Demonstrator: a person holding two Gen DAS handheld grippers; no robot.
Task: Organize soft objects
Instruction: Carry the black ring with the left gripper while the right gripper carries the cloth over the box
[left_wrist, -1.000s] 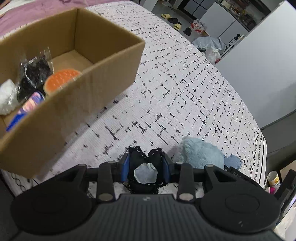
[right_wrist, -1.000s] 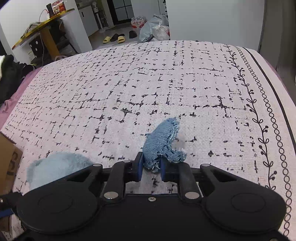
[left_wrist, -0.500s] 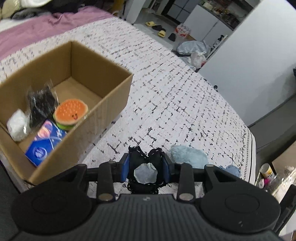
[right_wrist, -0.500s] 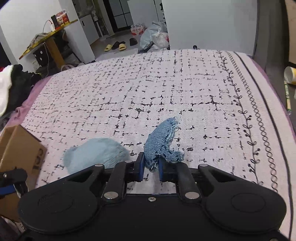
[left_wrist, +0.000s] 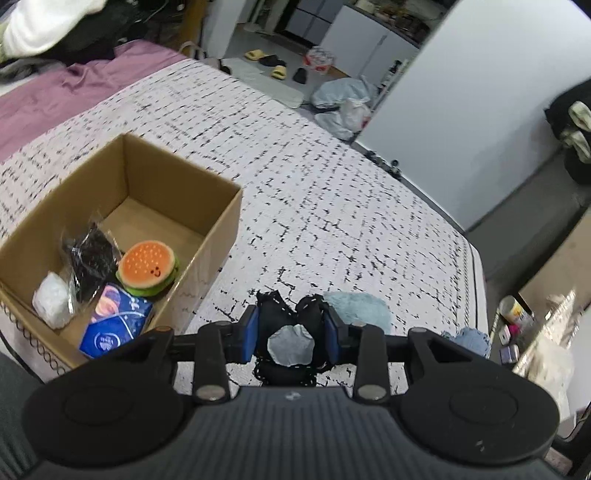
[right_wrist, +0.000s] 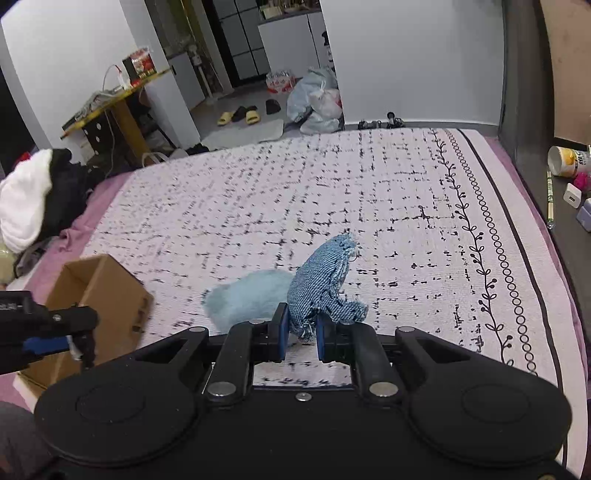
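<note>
My left gripper (left_wrist: 291, 332) is shut on a black lacy cloth with a grey patch (left_wrist: 290, 345), held above the bed to the right of a cardboard box (left_wrist: 218, 236). The box holds a burger plush (left_wrist: 147, 267), a black bagged item (left_wrist: 90, 258), a white bundle (left_wrist: 51, 304) and a blue packet (left_wrist: 116, 326). My right gripper (right_wrist: 299, 332) is shut on a blue denim scrap (right_wrist: 321, 284), lifted above the bed. A light blue fluffy item (right_wrist: 247, 299) lies on the bedspread below; it also shows in the left wrist view (left_wrist: 358, 310). The left gripper (right_wrist: 48, 332) and box (right_wrist: 107, 295) show at left.
The patterned bedspread (right_wrist: 369, 206) covers the bed, with purple sheet (left_wrist: 74, 92) at its far side. Clothes (right_wrist: 33, 195) pile beside it. A nightstand with a cup (right_wrist: 563, 160) and small items is at right. Bags (right_wrist: 314, 99) and slippers (right_wrist: 240, 116) lie on the floor.
Both grippers have risen above the bed with their cloths still held. The box now sits lower and farther left in the left wrist view, with its inside in view.
</note>
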